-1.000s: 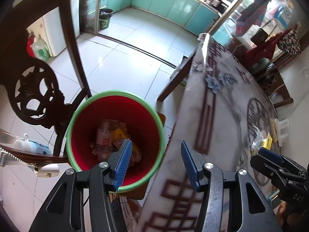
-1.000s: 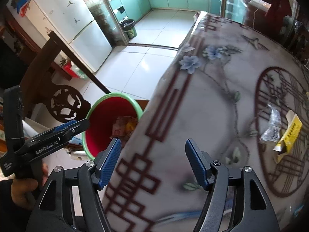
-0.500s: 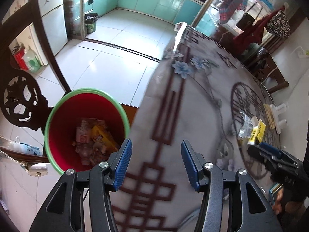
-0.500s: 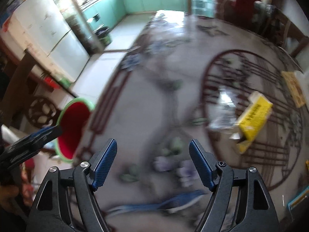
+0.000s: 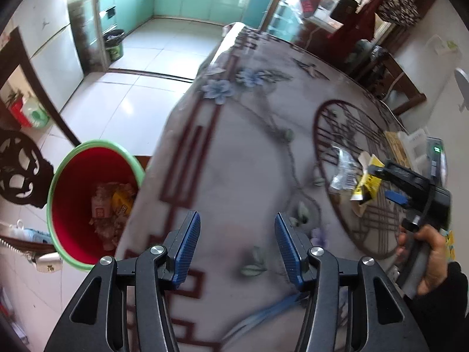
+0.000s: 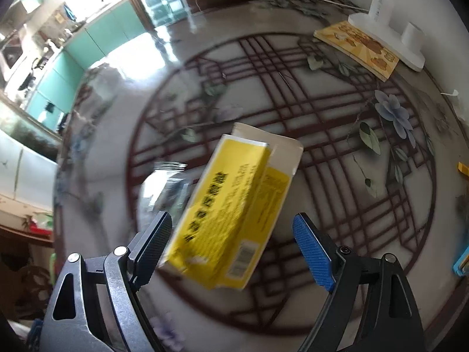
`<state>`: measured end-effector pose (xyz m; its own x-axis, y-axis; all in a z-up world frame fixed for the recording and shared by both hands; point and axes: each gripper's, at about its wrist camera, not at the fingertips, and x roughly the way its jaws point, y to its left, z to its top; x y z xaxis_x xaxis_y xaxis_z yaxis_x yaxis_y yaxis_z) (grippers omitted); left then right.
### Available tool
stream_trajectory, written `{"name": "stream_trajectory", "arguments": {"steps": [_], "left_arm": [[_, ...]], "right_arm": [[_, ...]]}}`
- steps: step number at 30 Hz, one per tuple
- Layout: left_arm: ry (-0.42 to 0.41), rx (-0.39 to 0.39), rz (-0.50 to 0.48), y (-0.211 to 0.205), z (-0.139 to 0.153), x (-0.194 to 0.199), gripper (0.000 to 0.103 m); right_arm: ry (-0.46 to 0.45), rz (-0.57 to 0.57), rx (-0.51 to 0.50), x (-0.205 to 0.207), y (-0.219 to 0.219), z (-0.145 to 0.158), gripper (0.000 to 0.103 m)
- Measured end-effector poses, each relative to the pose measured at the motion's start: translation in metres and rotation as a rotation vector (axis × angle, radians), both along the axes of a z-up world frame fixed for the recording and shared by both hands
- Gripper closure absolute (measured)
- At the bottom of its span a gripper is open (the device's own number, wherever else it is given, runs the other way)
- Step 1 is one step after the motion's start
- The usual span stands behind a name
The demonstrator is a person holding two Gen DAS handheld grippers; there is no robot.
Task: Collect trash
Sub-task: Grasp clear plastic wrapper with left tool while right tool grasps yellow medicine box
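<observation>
A flattened yellow carton (image 6: 234, 208) lies on the patterned table (image 6: 337, 123), with a clear plastic wrapper (image 6: 167, 184) beside it on its left. My right gripper (image 6: 234, 243) is open, its jaws on either side of the carton's near end. In the left wrist view the carton (image 5: 368, 183) and wrapper (image 5: 341, 173) sit at the right, with the right gripper (image 5: 390, 187) over them. My left gripper (image 5: 237, 245) is open and empty above the table's edge. A red bin with a green rim (image 5: 88, 202) stands left of the table and holds wrappers.
A yellow patterned board (image 6: 360, 47) and a white stand (image 6: 390, 32) lie at the table's far side. A blue item (image 6: 461, 261) sits at the right edge. A dark carved chair (image 5: 17, 173) stands by the bin. Tiled floor (image 5: 132, 88) lies beyond.
My right gripper has swung from near the bin across the table to the yellow carton. My left gripper has moved from over the bin to above the table's edge.
</observation>
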<state>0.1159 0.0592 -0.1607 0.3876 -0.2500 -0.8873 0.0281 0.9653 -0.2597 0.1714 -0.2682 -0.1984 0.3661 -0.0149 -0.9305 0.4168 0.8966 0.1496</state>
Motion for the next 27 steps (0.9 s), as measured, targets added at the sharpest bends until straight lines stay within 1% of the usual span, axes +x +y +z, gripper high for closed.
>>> {"name": "stream_trajectory", "arguments": {"steps": [5, 7, 8, 9, 10, 12, 13, 18, 19, 22, 24, 27], "left_arm": [[-0.001, 0.01, -0.04, -0.028, 0.003, 0.007, 0.052], [0.002, 0.017, -0.059, -0.041, 0.003, 0.011, 0.052], [0.005, 0.019, -0.066, -0.046, 0.003, 0.013, 0.052], [0.008, 0.018, -0.078, -0.054, 0.002, 0.017, 0.052], [0.01, 0.017, -0.088, -0.06, 0.002, 0.02, 0.052], [0.007, 0.014, -0.121, -0.079, 0.003, 0.03, 0.052], [0.0, 0.013, -0.143, -0.089, 0.004, 0.036, 0.052], [-0.024, 0.025, -0.246, -0.143, 0.001, 0.066, 0.052], [-0.014, 0.04, -0.267, -0.156, -0.003, 0.074, 0.052], [0.016, 0.047, -0.309, -0.187, -0.017, 0.093, 0.052], [0.026, 0.044, -0.342, -0.206, -0.026, 0.101, 0.052], [0.033, 0.086, -0.391, -0.229, -0.042, 0.11, 0.052]], "right_arm": [[0.039, 0.045, 0.037, -0.001, -0.011, -0.019, 0.018], [0.05, 0.072, 0.095, -0.003, -0.016, -0.028, 0.017], [0.03, 0.089, 0.086, -0.004, -0.016, -0.026, 0.027], [0.03, 0.118, 0.078, -0.005, -0.016, -0.026, 0.035], [0.027, 0.143, 0.069, -0.005, -0.016, -0.024, 0.058], [0.015, 0.171, 0.132, -0.009, -0.023, -0.023, 0.061], [0.007, 0.172, 0.154, -0.011, -0.027, -0.022, 0.063], [-0.068, 0.138, 0.17, -0.038, -0.053, -0.004, 0.063], [-0.083, 0.129, 0.164, -0.042, -0.059, 0.0, 0.063], [-0.109, 0.107, 0.123, -0.058, -0.071, 0.01, 0.063], [-0.111, 0.098, 0.114, -0.06, -0.077, 0.012, 0.062], [-0.108, 0.094, 0.109, -0.055, -0.08, 0.011, 0.062]]}}
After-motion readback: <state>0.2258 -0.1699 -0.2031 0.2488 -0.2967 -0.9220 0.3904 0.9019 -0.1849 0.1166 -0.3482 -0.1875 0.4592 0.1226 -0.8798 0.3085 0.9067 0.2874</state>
